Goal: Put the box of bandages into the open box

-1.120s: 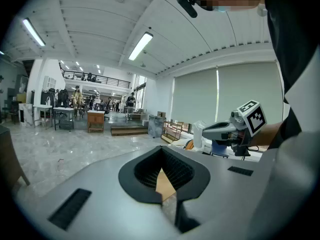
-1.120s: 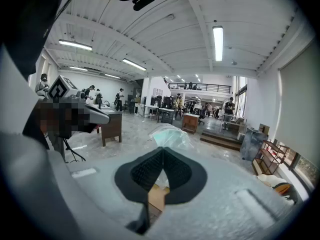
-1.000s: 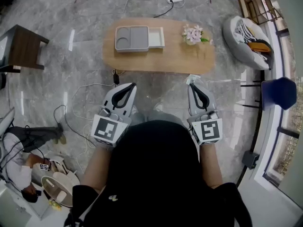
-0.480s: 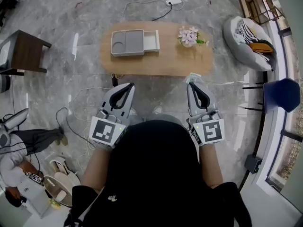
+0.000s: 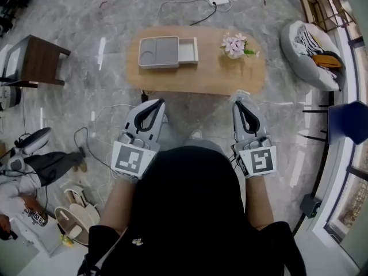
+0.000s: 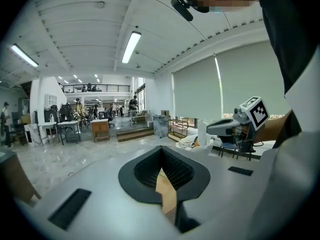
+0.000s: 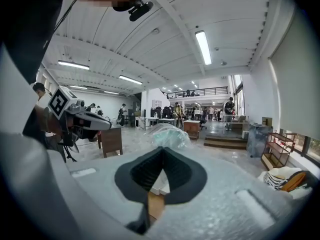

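Both grippers have closed in on the desk (image 5: pixel 218 73) over the last second, and it has slid a little to the right in the head view. It lies across the upper middle of that frame. The left gripper (image 5: pixel 160 102) sits lower left of it and the right gripper (image 5: pixel 237 103) lower right, their tips just short of the near edge.

In the left gripper view the left gripper's (image 6: pixel 160 148) fingers are pressed together with nothing between them.

In the right gripper view the right gripper's (image 7: pixel 162 148) fingers meet at the tips. They are pinching the box of bandages (image 7: pixel 170 134), which shows only as a pale, crinkled, translucent lump, so that name is a fair guess. In the head view it (image 5: pixel 240 95) pokes out at the desk's near edge.

The open box (image 5: pixel 167 50), grey with a white part on its right, sits at the desk's upper left. A bunch of pale flowers (image 5: pixel 234 43) stands near it, to its right.
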A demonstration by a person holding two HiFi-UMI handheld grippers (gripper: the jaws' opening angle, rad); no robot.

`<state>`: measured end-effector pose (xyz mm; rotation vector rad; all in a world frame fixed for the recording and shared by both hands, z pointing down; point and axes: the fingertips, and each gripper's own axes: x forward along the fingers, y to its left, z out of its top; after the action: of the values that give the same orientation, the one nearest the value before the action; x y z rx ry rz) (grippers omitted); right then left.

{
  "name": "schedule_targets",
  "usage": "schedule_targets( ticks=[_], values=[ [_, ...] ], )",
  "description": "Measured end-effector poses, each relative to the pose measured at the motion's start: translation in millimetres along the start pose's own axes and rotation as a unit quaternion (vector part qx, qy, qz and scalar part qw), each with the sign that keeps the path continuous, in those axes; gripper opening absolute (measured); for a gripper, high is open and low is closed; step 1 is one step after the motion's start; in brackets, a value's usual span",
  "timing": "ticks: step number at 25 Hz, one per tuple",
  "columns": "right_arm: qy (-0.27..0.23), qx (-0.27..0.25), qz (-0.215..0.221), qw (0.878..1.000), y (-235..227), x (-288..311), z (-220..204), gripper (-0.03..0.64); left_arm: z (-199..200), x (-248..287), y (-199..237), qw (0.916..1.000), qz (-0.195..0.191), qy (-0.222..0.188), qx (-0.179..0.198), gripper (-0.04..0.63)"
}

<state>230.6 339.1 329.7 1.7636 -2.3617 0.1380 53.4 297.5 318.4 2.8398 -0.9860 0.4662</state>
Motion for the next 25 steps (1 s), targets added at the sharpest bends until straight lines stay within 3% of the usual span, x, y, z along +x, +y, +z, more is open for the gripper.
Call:
schedule_targets(
  ticks=[11,17,25],
  values=[
    [0.03,-0.008,-0.009,0.999,1.2,71.6,12.1,-0.002,4.0,30.2,74.3,0.9997,-0.02,-0.009,0.006,0.011],
    [0.043,-0.011,-0.024,0.999,9.7,123.9,21.6,-0.002,5.6,41.1,130.4,0.9993,-0.03,-0.003,-0.023,0.011],
    [0.055,-0.016,-0.04,0.998,32.4,190.2,33.7,-0.002,-4.2,42.5,202.5,0.9982,-0.05,-0.003,-0.034,0.011]
  ],
)
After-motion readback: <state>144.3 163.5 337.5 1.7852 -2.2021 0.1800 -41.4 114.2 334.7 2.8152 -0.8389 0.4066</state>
